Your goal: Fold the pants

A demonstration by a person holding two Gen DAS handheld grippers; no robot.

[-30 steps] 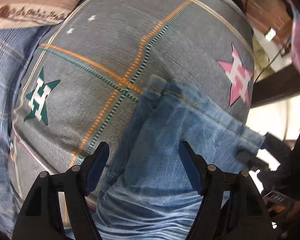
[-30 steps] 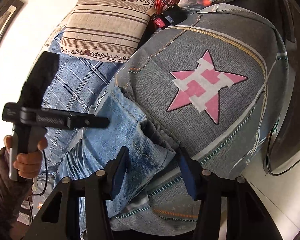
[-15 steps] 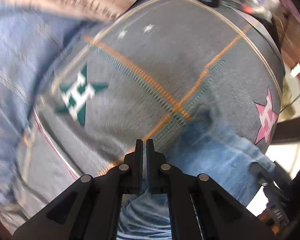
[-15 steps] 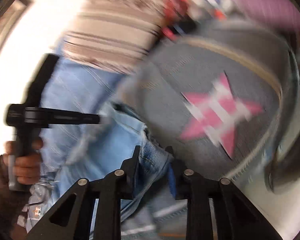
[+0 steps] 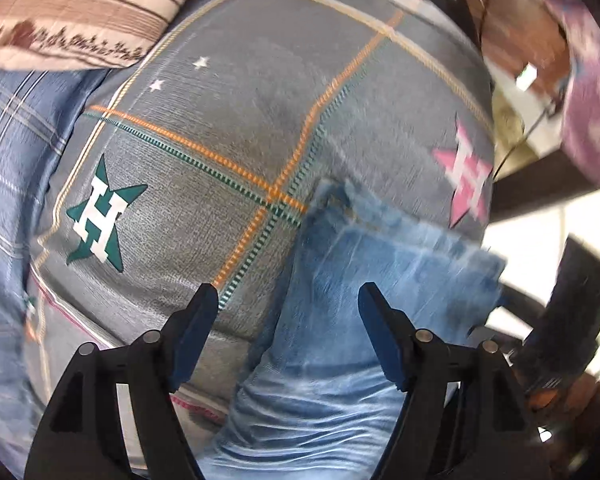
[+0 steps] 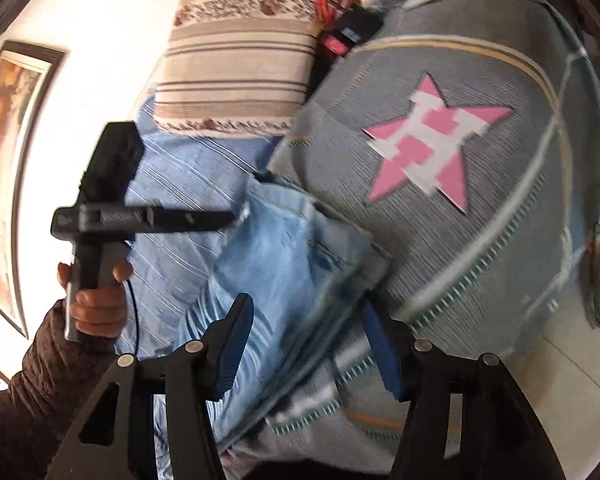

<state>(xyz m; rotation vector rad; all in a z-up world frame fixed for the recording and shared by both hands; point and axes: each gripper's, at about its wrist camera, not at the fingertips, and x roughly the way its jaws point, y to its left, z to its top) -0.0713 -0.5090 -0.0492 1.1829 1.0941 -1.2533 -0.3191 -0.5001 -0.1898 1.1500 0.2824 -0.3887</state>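
Observation:
Light blue jeans [image 5: 364, 280] lie on a grey bedspread [image 5: 228, 128] with star patterns. The hem end points away from me, near a pink star [image 5: 466, 176]. My left gripper [image 5: 288, 332] is open, its jaws standing wide just above the jeans' left edge, holding nothing. In the right wrist view the jeans [image 6: 292, 264] lie folded over in layers. My right gripper [image 6: 306, 344] is open over their near right edge, empty. The left gripper's body [image 6: 112, 208], held by a hand, shows at the left of that view.
A striped beige pillow [image 5: 80, 12] and a blue plaid sheet [image 5: 8, 152] lie at the left. Red and black items [image 6: 348, 28] sit at the bed's head. The bed's edge and floor [image 6: 572, 360] are at the right. A framed picture [image 6: 4, 152] hangs on the wall.
Both grippers were shut half a second ago, the right on the jeans' edge; both have opened and let go. The jeans' leg end now lies flatter on the bedspread.

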